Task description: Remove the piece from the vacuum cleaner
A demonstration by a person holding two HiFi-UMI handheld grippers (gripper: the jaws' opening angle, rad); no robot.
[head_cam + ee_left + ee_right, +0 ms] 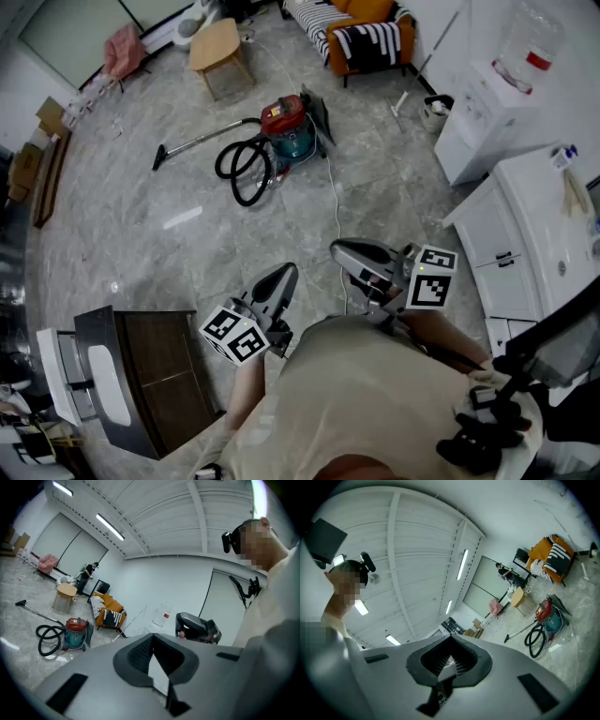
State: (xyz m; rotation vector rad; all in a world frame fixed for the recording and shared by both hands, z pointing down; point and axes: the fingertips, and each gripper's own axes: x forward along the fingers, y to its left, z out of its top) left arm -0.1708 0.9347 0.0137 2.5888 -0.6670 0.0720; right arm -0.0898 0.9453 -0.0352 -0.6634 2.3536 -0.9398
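**A:** Where is the vacuum cleaner (286, 129) relative to the grippers?

**B:** It's on the floor (187, 244), well apart from both. The left gripper (284, 275) and right gripper (339, 251) sit far back from it, each clenched on nothing.

**A:** How many of each?

**B:** One vacuum cleaner, one black hose (242, 169) looped just beside it, one wand (202, 141) and two grippers.

**A:** Which way does it point?

**B:** The vacuum cleaner stands upright, red lid on top. The wand lies flat, its long axis running straight out from the vacuum cleaner, with the nozzle (159, 161) at the far end.
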